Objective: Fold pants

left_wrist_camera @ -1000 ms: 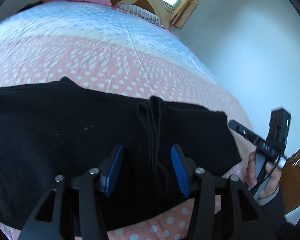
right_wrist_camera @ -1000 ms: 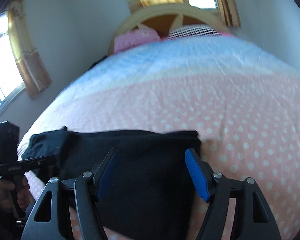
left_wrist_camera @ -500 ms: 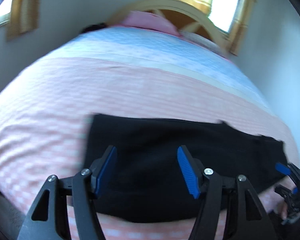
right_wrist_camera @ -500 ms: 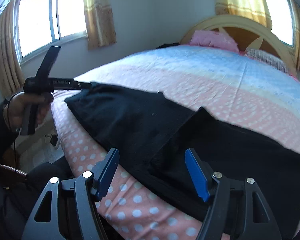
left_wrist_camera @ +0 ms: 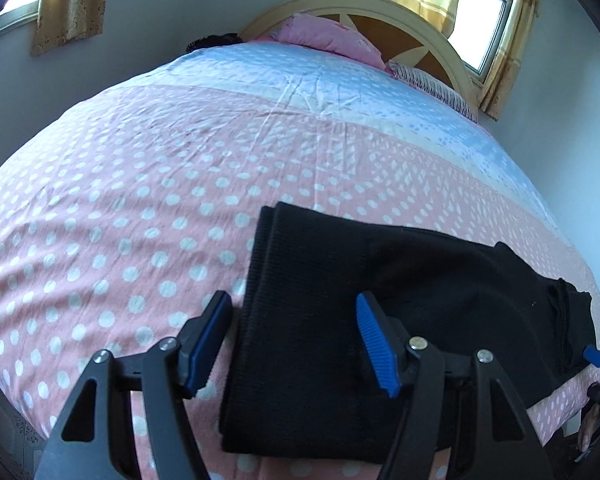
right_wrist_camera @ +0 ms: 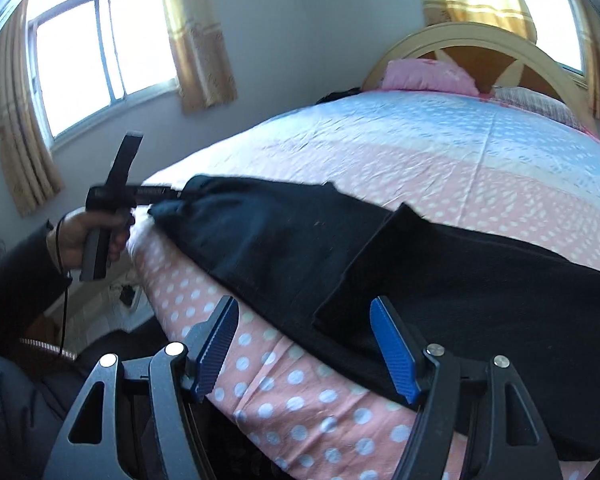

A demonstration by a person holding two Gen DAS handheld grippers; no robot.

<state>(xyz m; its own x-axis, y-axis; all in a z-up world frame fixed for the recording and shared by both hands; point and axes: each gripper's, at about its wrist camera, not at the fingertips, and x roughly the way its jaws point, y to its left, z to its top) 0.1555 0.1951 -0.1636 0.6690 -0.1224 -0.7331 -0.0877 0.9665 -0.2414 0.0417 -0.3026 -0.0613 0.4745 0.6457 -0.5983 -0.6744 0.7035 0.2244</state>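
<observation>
Left wrist view, black pants (left_wrist_camera: 340, 320) laid folded along the near edge of a pink dotted bed (left_wrist_camera: 140, 200), left gripper (left_wrist_camera: 296, 336) held wide apart over their left end; right wrist view, right gripper (right_wrist_camera: 308, 344) held apart above the pants (right_wrist_camera: 460, 280), nothing clamped.

Bed (left_wrist_camera: 148, 168): cover pink w/ white dots at near end, pale blue band toward head. Headboard (right_wrist_camera: 476, 36): arched, cream frame w/ brown panels. Pink pillow (right_wrist_camera: 426, 74) lies against headboard; striped pillow (left_wrist_camera: 432, 84) just beside it. Walls (right_wrist_camera: 300, 20): plain, pale grey-white. Window (right_wrist_camera: 96, 44) on side wall, bright daylight, yellow-gold curtains (right_wrist_camera: 198, 32) either side. Second window (left_wrist_camera: 486, 20) behind headboard, also w/ gold curtains. Floor mostly hidden, in shadow beside bed
</observation>
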